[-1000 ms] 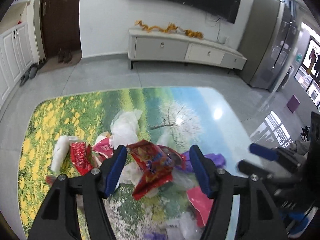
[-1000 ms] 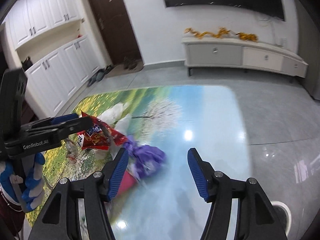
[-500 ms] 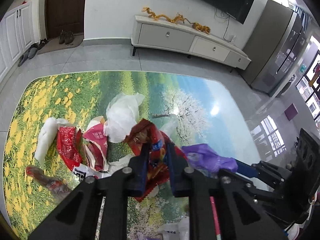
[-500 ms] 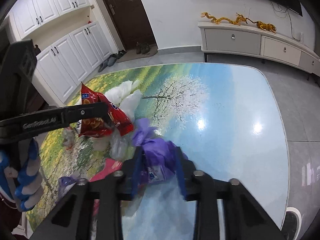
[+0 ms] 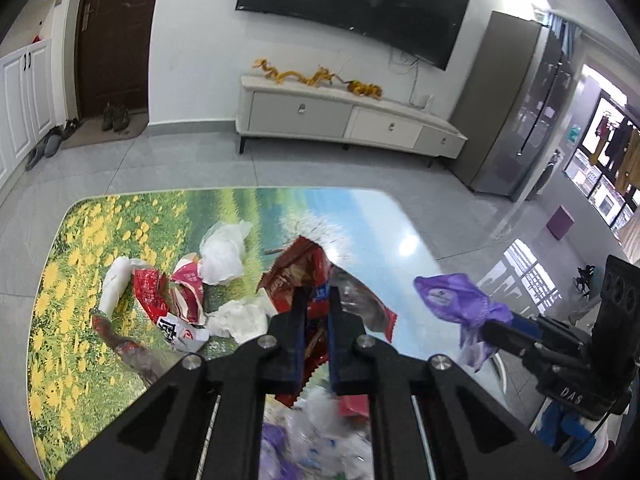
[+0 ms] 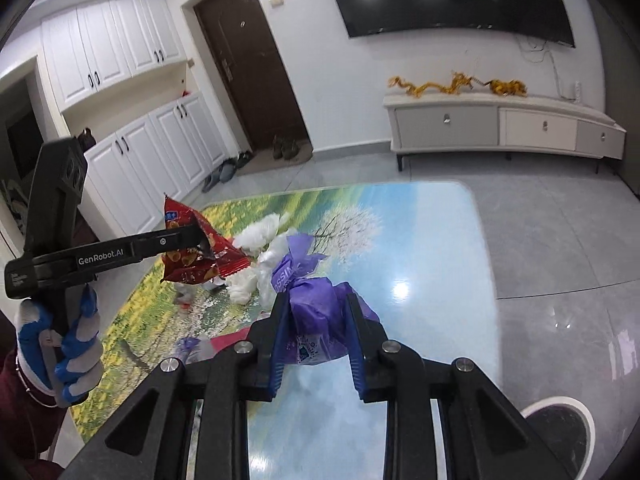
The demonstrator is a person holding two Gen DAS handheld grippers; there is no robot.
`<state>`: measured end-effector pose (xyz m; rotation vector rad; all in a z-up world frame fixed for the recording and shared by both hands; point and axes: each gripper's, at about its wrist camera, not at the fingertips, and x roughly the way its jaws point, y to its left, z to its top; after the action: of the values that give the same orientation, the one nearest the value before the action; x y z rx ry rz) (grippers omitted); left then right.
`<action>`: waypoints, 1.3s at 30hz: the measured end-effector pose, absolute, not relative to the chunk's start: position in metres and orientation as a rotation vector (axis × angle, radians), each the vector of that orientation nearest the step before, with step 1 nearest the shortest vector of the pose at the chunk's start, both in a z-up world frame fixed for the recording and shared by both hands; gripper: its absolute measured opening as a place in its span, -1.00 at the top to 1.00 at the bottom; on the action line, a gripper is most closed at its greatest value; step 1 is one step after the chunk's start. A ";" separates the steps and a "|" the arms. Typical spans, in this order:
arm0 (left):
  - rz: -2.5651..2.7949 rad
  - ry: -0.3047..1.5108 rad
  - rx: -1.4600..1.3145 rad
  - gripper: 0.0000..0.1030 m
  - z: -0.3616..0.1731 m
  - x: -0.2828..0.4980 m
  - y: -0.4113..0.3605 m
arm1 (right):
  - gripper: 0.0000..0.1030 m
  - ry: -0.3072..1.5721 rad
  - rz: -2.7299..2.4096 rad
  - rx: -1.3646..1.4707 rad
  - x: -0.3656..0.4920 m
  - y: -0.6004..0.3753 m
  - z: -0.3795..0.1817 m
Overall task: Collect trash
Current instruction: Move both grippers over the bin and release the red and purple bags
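Both grippers are loaded. Left gripper [image 5: 316, 312] is clamped nearly flat on a crinkled red foil snack wrapper [image 5: 298, 272], jaws almost touching since the film is thin; the right wrist view shows the same wrapper hanging clear of the table from the jaw tips. Right gripper [image 6: 318, 320] has just been closing and now pinches a crumpled purple plastic bag [image 6: 316, 304] between its blue pads, gap part-way because the wad is bulky; the bag's knotted top sticks up past the tips and it looks lifted off the glossy landscape-print table [image 6: 432, 256]. Remaining trash sits in a loose pile on the table's yellow-flower end: white plastic bags [image 5: 224, 252], a second red wrapper [image 5: 148, 292], a red-and-white printed packet [image 5: 182, 326], more scraps close under the left gripper. A round white-rimmed bin [image 6: 560, 428] shows at the lower right of the right wrist view, on the floor just beside the table, so likely the drop target. Judgement: the pick step is done for two items and carry-and-drop is next. Risk: the wrapper is held by a small patch and could slip.
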<state>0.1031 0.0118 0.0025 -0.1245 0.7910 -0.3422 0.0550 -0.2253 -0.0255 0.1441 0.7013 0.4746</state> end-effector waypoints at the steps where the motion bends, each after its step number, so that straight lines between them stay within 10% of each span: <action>1: -0.354 0.782 -0.117 0.85 0.007 0.097 0.008 | 0.51 0.692 0.463 0.152 0.048 -0.232 -0.022; 33: -0.853 0.972 0.388 0.77 -0.075 0.028 -0.360 | 0.46 0.872 -0.145 0.399 -0.048 -0.510 -0.131; 39: -0.870 0.994 0.382 0.18 -0.090 0.027 -0.380 | 0.41 0.908 -0.167 0.412 -0.046 -0.521 -0.148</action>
<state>0.0269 -0.3799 -0.0900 0.3821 0.9936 -0.8699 -0.0461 -0.5207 -0.1475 0.4118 0.9076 -0.1668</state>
